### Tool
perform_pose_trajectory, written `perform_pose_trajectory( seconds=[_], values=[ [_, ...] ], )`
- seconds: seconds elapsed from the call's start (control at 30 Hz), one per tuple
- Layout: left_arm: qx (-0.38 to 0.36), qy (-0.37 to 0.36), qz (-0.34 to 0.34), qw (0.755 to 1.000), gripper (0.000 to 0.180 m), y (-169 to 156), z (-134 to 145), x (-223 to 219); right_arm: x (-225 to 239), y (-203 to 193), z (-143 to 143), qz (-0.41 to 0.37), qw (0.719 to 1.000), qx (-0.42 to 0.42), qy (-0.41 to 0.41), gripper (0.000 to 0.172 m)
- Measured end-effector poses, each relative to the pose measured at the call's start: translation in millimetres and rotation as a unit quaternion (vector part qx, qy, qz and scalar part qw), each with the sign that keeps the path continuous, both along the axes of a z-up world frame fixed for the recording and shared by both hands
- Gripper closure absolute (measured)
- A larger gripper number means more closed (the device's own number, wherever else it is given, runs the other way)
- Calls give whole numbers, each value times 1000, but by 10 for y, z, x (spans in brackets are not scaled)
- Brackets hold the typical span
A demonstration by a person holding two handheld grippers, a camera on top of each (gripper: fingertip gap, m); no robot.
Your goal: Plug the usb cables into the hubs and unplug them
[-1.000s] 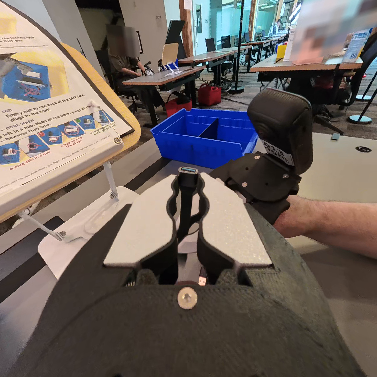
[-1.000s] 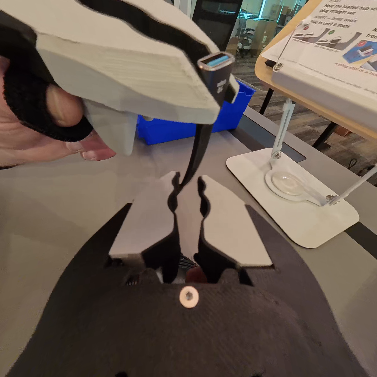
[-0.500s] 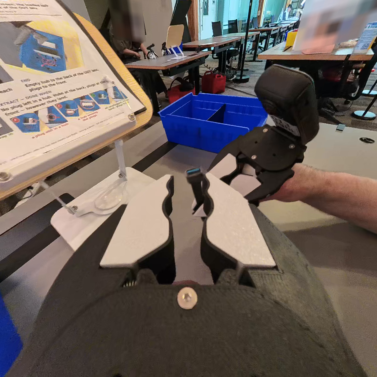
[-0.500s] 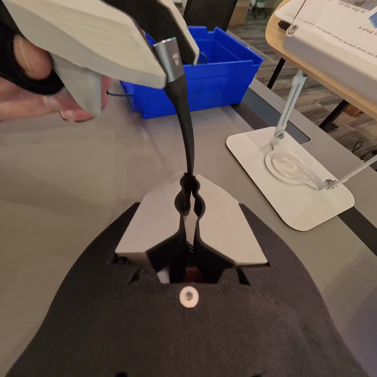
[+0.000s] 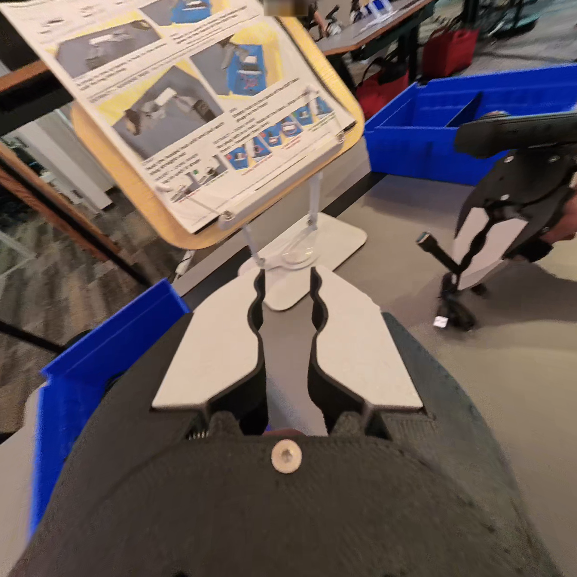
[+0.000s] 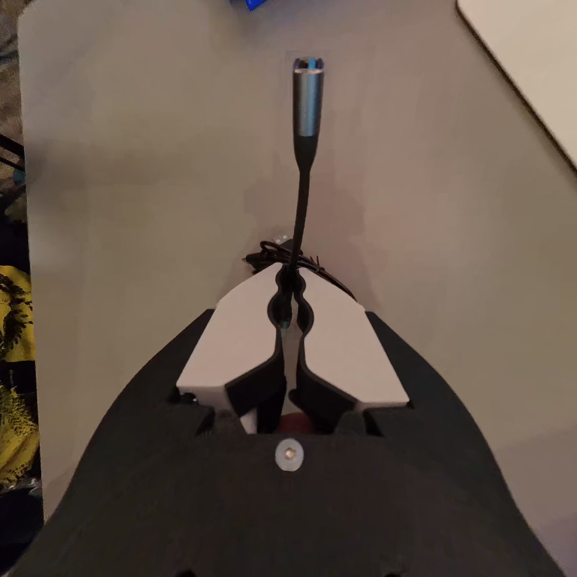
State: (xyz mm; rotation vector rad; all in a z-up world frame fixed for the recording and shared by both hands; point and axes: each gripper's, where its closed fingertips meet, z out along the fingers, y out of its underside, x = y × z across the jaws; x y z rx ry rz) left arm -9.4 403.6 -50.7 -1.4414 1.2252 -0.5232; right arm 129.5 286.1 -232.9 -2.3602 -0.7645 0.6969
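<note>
My left gripper (image 5: 284, 278) is open with nothing between its fingers, above the grey table (image 5: 468, 390). My right gripper (image 6: 292, 274) is shut on a thin black USB cable (image 6: 301, 203). The cable's grey metal connector with a blue insert (image 6: 307, 96) sticks out ahead of the fingertips. The rest of the cable hangs as a tied black bundle (image 6: 274, 253) under the fingers. In the left wrist view the right gripper (image 5: 465, 271) is at the right, tilted down over the table, with the connector (image 5: 429, 243) pointing left and the bundle (image 5: 452, 309) below it.
A blue divided bin (image 5: 421, 140) stands at the back right. An instruction board on a wooden panel (image 5: 199, 109) stands on a white base (image 5: 337, 243) ahead of my left gripper. Another blue bin's wall (image 5: 103, 352) is at the near left. The white base also shows in the right wrist view (image 6: 530, 62). My right fingertips sit around 25 cm from my left ones.
My left gripper opened and let go of the connector, then swung left. My right gripper shut on the cable and carried it away to the right and down over the table.
</note>
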Motion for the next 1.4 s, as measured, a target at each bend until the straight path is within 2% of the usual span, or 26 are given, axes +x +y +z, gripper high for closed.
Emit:
perform_pose_trajectory(
  seconds=[0.03,0.17,0.4,0.53,0.63,0.77,0.9,1.0,1.17,1.33,1.4],
  values=[
    [6,8,11,1000,153,68,22,-75,24,16,-40,-6,1000,-2,-12,170],
    [16,34,52,998,149,332,88,-371,61,77,-76,-26,999,-4,-20,139],
    [57,107,119,986,147,814,106,-765,158,193,123,-59,997,45,8,141],
    [52,156,122,979,143,1231,-14,-830,166,210,192,-61,996,60,23,143],
    [25,205,102,973,143,1557,-236,-808,178,225,191,-64,996,66,20,143],
    [13,304,49,951,138,1933,-631,-733,184,240,226,-67,994,76,27,144],
    [-8,352,0,936,138,2266,-909,-599,200,251,230,-71,994,79,34,144],
    [-33,409,-37,911,139,2450,-1202,-589,204,253,223,-70,994,81,36,144],
    [-89,524,-99,841,137,2558,-1719,-760,205,253,213,-67,993,84,39,144],
    [-146,561,-132,804,116,2568,-2020,-814,183,249,191,-62,994,83,42,144],
    [-145,569,-135,798,117,2581,-2045,-811,180,246,172,-61,994,81,40,144]
  ],
)
